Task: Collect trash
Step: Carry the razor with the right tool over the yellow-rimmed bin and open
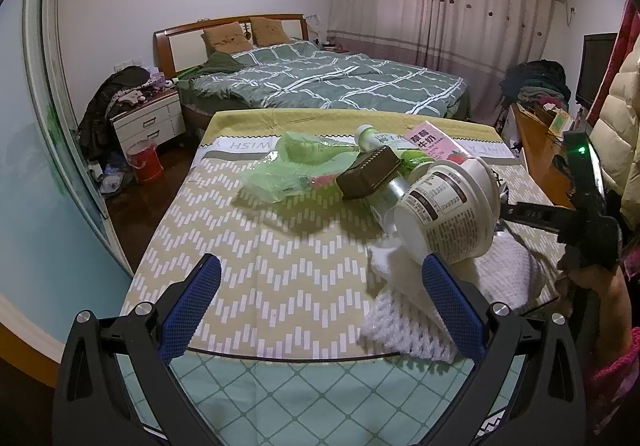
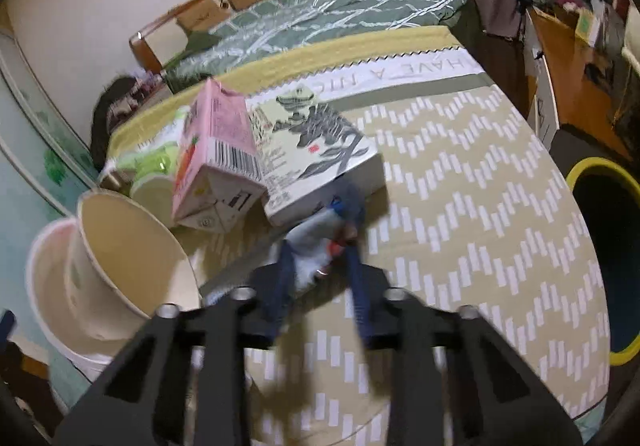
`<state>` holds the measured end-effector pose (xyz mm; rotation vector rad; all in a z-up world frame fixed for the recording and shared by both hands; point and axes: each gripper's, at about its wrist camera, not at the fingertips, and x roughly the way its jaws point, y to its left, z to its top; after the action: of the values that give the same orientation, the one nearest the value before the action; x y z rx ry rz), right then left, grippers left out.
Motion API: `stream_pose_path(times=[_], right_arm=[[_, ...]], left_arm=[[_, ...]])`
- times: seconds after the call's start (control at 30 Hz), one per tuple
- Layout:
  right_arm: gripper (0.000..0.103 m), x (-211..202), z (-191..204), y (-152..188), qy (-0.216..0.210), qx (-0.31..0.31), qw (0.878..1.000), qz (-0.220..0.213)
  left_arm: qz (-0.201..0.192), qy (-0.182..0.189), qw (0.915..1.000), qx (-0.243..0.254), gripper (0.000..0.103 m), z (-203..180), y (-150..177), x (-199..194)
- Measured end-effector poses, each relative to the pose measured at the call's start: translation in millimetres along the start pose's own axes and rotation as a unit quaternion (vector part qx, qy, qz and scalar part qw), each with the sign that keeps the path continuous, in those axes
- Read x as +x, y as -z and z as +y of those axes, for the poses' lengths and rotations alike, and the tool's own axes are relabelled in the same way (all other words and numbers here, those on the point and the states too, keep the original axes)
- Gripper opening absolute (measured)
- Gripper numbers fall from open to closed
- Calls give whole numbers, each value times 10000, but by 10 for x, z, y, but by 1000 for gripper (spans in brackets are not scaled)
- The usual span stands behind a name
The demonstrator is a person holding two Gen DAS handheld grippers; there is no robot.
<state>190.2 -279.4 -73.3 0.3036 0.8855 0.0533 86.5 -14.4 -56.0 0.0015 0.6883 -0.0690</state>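
Left gripper (image 1: 320, 310) hangs wide open and empty over the near edge of the chevron-patterned beige tablecloth (image 1: 256, 254), beside a white foam mesh sleeve (image 1: 404, 330). Right gripper (image 2: 320, 246) has its blue fingers (image 2: 357, 286) narrowed around a blurred pale-blue crumpled wrapper (image 2: 314, 242) on the table; whether they pinch it, cannot tell. Trash pile sits left of it: stacked white paper cups (image 2: 96, 270), pink milk carton (image 2: 216, 154), flat green-and-white printed box (image 2: 316, 154); yellow-rimmed black bin (image 2: 608, 258) stands off the table's right edge.
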Motion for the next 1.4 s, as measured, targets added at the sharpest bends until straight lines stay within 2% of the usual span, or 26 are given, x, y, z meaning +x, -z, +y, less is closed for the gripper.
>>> stream_pose_path(times=[0.03,0.17,0.43,0.6,0.73,0.9,1.07,1.27,1.4], right_arm=[[11,-49,-15,-2,-36,30,10000,-77],[8,-292,-21,-7,-15,50,9988,-483],[8,-816,-90,-6,186,3,9927,-1193],[8,-1187,-236,-23,554,-36,9839,-1699],[8,-1425,-602,-32,1084,110,9740,-1988],[8,-1508,-1210,-15,1900,448,9591,-2052],[8,-1314,-1800,1,2504,763,9487,-1774],[11,-956,-2131,38,2699,870,9500,-1304],[18,-914,-2193,54,2651,913,9510,-1303]], left_arm=[[-8,3,10000,-4,99,4,5,-3],[-19,24,10000,-8,99,1,8,-7],[-7,159,9998,126,99,-120,28,-42],[81,273,9993,243,99,-250,52,-16],[201,469,9984,228,99,-354,44,47],[313,590,9971,355,99,-578,-8,182],[450,606,9960,485,99,-793,-68,325],[635,444,9960,443,99,-934,-149,535],[789,312,9958,344,99,-917,-157,694]])
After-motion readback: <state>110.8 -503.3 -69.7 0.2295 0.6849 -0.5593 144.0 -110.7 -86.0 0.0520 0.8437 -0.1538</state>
